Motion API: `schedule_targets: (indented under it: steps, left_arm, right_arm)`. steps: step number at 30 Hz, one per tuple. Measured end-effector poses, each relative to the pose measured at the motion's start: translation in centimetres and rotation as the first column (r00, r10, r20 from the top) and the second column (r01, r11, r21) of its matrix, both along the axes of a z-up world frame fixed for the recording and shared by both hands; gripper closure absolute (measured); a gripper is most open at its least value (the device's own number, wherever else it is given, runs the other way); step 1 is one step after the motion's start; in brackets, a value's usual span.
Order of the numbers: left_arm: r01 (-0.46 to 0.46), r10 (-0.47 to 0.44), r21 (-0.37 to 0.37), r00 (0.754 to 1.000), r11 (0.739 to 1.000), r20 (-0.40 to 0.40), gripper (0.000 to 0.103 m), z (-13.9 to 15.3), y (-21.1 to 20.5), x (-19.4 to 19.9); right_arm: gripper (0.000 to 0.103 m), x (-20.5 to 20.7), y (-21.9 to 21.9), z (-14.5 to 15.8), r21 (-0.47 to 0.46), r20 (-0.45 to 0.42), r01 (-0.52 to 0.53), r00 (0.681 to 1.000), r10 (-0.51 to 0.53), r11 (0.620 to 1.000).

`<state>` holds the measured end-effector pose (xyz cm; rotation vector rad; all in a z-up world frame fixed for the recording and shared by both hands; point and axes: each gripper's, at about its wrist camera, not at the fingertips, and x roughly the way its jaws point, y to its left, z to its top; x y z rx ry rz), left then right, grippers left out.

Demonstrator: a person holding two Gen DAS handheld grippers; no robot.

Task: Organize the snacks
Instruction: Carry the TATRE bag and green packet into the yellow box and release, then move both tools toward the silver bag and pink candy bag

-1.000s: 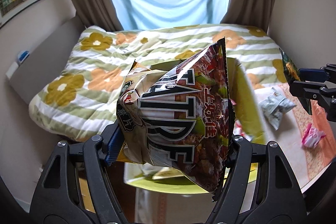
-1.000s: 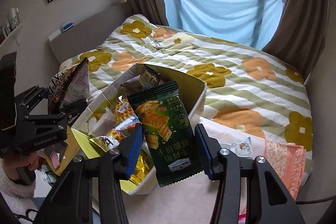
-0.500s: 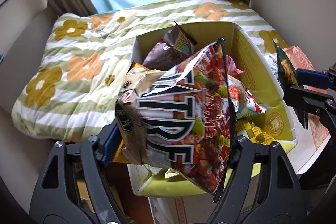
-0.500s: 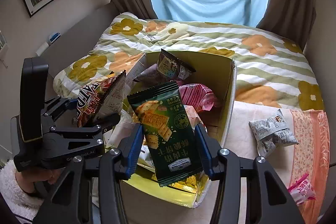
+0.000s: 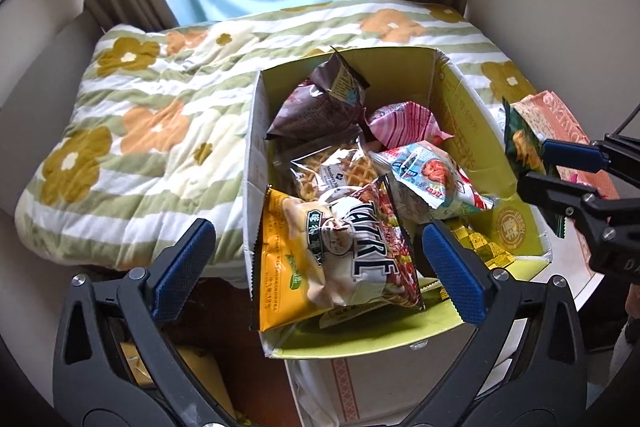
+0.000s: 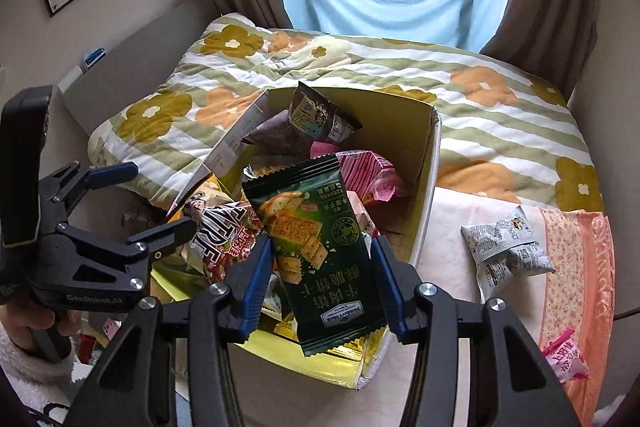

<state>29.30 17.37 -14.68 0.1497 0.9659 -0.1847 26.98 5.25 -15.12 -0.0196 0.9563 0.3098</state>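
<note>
A yellow-green cardboard box [image 5: 472, 131] [image 6: 434, 167] stands open, holding several snack packets. The brown-and-red chip bag [image 5: 360, 251] [image 6: 224, 231] lies in the box's near corner on top of a yellow packet. My left gripper [image 5: 316, 239] [image 6: 160, 199] hangs over it, jaws opening wide, and neither pad touches the bag. My right gripper [image 6: 320, 247] [image 5: 560, 167] is shut on a dark green cracker packet [image 6: 320, 239] [image 5: 520, 143], held upright above the box's near right edge.
A bed with a flowered striped quilt [image 5: 140, 131] lies behind and to the left of the box. On the table to the right lie a grey packet [image 6: 504, 247] and a pink packet [image 6: 564, 355] on a peach cloth [image 6: 576, 267]. A hand [image 6: 28, 323] grips the left tool.
The left jaws spread apart and let go of the chip bag, which dropped into the box. Both grippers tilted down over the box. The right one kept its hold on the green packet.
</note>
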Motion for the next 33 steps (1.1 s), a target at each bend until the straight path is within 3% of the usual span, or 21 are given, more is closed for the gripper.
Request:
schedule_targets:
  steps: [7,9,10,11,14,19,25,33]
  left_arm:
    - [-0.024,0.024,-0.008,1.0,1.0,-0.011,0.0,-0.3,0.5,0.0]
    - [-0.025,0.025,0.003,1.0,1.0,-0.002,0.0,-0.3,0.6,-0.2]
    - [-0.024,0.024,0.005,1.0,1.0,0.001,0.0,-0.3,0.6,-0.3]
    - [-0.023,0.023,0.005,1.0,1.0,0.0,0.0,-0.2,0.7,-0.4]
    - [-0.022,0.022,0.005,1.0,1.0,-0.001,0.0,-0.2,0.6,-0.5]
    - [-0.006,0.006,-0.002,1.0,1.0,-0.002,0.0,0.1,0.2,-0.5]
    - [0.043,-0.043,0.0,0.999,0.999,0.025,0.0,1.5,-1.0,-0.6]
    - [0.207,-0.205,-0.022,0.976,0.978,0.076,0.0,4.4,-5.4,0.8]
  right_arm:
    - [0.055,0.3,0.2,-1.8,0.016,-0.02,0.004,1.0,-0.004,1.0]
    - [0.036,0.2,0.2,-2.0,0.039,-0.011,0.001,1.0,-0.001,0.999]
    - [0.009,0.1,0.3,-2.1,0.046,0.0,0.002,1.0,-0.002,0.999]
    - [0.0,-0.1,0.3,-2.1,0.053,0.019,0.003,1.0,-0.004,0.999]
    - [0.0,-0.8,0.3,-1.9,0.075,0.056,0.0,0.998,-0.005,0.997]
    - [0.0,-1.4,-0.1,-2.1,0.063,0.04,0.022,0.999,-0.025,0.998]
    - [0.0,-2.3,-1.5,-0.2,0.111,0.069,0.069,0.995,-0.077,0.991]
    - [0.0,-4.7,-6.5,3.2,0.15,0.1,0.27,0.953,-0.286,0.951]
